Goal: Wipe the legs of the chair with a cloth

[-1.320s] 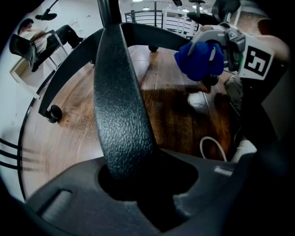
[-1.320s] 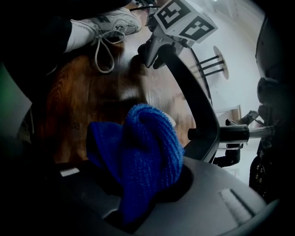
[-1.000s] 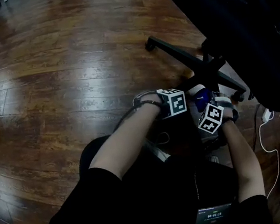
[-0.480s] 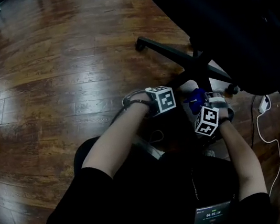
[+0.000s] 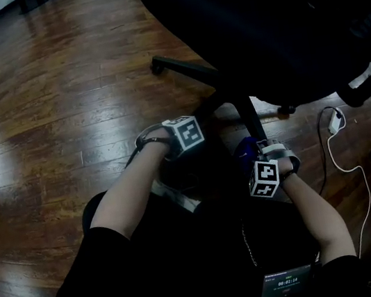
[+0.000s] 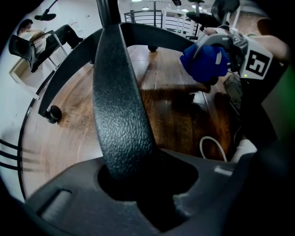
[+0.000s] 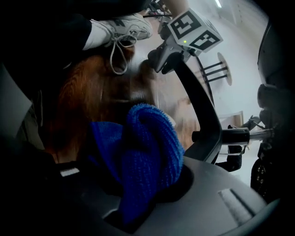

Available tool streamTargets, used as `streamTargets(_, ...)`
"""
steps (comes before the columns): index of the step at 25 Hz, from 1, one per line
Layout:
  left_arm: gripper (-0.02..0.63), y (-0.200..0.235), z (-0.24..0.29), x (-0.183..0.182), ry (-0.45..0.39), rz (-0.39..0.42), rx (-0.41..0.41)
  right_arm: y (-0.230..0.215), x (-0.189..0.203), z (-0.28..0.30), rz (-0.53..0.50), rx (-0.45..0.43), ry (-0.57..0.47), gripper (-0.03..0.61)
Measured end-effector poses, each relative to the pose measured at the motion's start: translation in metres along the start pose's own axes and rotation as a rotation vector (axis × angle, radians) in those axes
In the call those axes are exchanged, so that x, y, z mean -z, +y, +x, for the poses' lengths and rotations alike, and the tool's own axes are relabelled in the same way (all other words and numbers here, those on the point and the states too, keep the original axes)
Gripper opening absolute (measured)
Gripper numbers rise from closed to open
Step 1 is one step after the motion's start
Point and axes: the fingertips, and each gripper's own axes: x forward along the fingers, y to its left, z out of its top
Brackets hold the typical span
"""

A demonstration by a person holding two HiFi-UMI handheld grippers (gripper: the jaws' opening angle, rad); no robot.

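The left gripper (image 6: 147,184) is clamped on a black, grain-textured plastic chair leg (image 6: 120,101), which runs up between its jaws. The right gripper (image 7: 147,193) pinches a bunched blue knitted cloth (image 7: 150,150). It holds the cloth near the chair's base, apart from that leg, above the brown wooden plank floor (image 5: 57,95).

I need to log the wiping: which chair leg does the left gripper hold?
The textured leg clamped in the left gripper, running up the middle of its view. The other legs curve off to castors, ungripped.
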Motion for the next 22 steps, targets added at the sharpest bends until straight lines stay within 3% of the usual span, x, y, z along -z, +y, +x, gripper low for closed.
streamTargets(5, 0.115, -0.003, -0.003, 0.000, 0.009, -0.008, 0.005, -0.017, -0.003, 0.006, 0.006, 0.030, 0.003, 0.098)
streamTargets(17, 0.117, -0.006, -0.005, -0.003, 0.020, 0.026, 0.038, -0.144, -0.033, 0.054, 0.039, 0.139, 0.051, 0.100)
streamTargets(22, 0.118, -0.007, -0.001, -0.006, 0.007, 0.035, 0.042, -0.145, -0.036, 0.052, 0.026, 0.165, 0.046, 0.098)
